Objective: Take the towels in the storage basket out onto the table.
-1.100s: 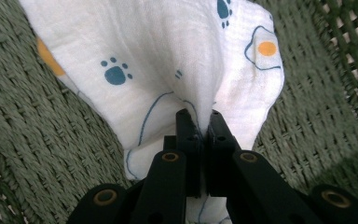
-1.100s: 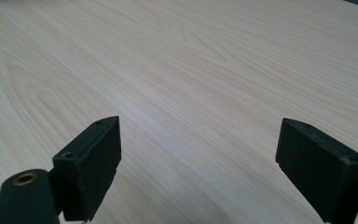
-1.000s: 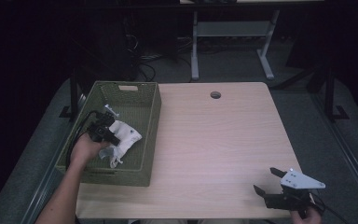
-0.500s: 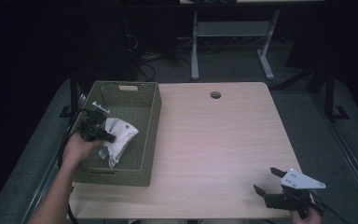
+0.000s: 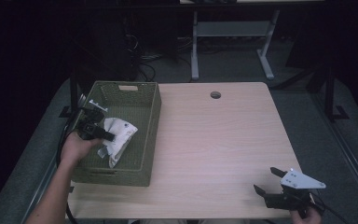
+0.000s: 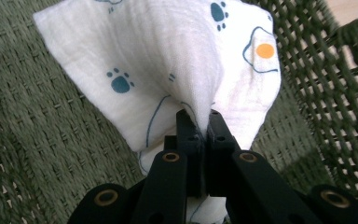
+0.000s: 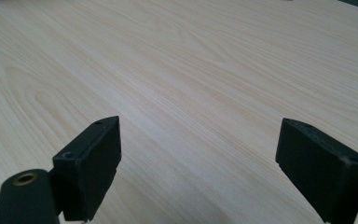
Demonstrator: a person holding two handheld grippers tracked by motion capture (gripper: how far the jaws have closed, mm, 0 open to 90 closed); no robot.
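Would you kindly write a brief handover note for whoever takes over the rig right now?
Left gripper: shut on a fold of the white paw-print cloth, held up inside the green woven basket.
Right gripper: open, holding nothing, low over the wooden table at its near right corner.
Done: cloth is gripped.
Left, probably: lift the cloth clear of the basket and set it on the table; the right gripper is free to help.

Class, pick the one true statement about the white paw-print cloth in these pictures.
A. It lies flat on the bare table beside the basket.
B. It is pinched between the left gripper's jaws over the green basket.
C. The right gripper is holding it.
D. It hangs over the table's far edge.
B: the left gripper has its jaws shut on a fold of the cloth, with the green basket beneath it.
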